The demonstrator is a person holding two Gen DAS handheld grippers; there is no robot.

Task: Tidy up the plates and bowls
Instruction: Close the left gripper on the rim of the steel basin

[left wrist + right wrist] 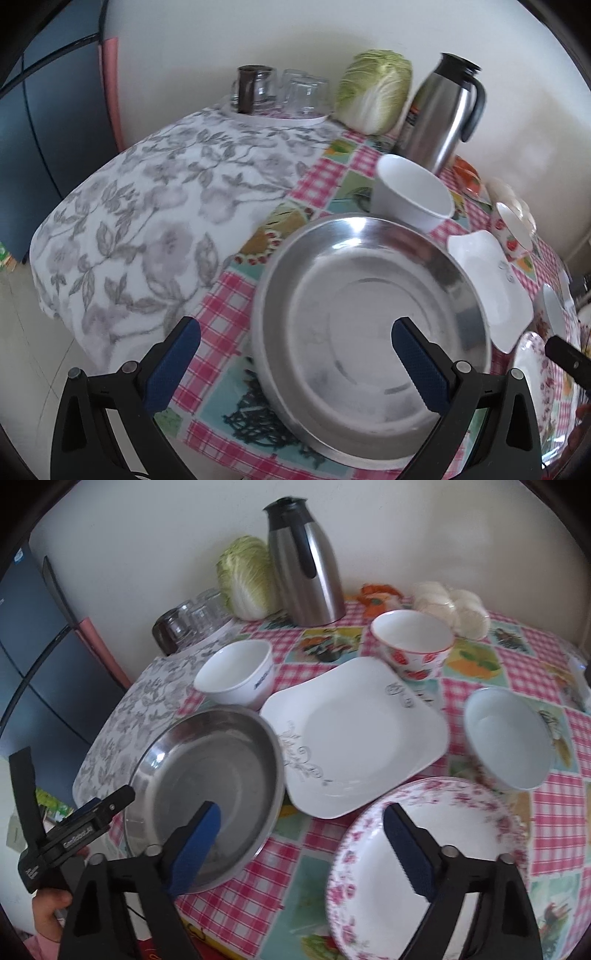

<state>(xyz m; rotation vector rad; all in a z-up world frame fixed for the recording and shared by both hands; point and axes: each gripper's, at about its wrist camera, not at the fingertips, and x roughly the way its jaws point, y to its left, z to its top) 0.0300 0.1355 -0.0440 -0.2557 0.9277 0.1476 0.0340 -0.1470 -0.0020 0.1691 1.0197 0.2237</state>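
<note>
A steel pan-like plate (369, 295) lies on the checked tablecloth; it also shows in the right wrist view (210, 771). My left gripper (295, 332) is open, its jaws either side of the pan's near-left rim. A white square plate (354, 734), a pink-flowered plate (436, 853), a white bowl (240, 672), a strawberry bowl (413, 642) and a pale blue bowl (506, 734) stand around. My right gripper (303, 819) is open and empty, between the steel pan and the flowered plate. The left gripper's body (74, 834) shows at the left.
A steel thermos (306, 561), a cabbage (247, 576), upturned glasses (192, 620) and a bag of white buns (454, 605) stand along the back wall. A grey-flowered cloth (147, 206) covers the table's left end. A dark fridge (33, 664) stands at the left.
</note>
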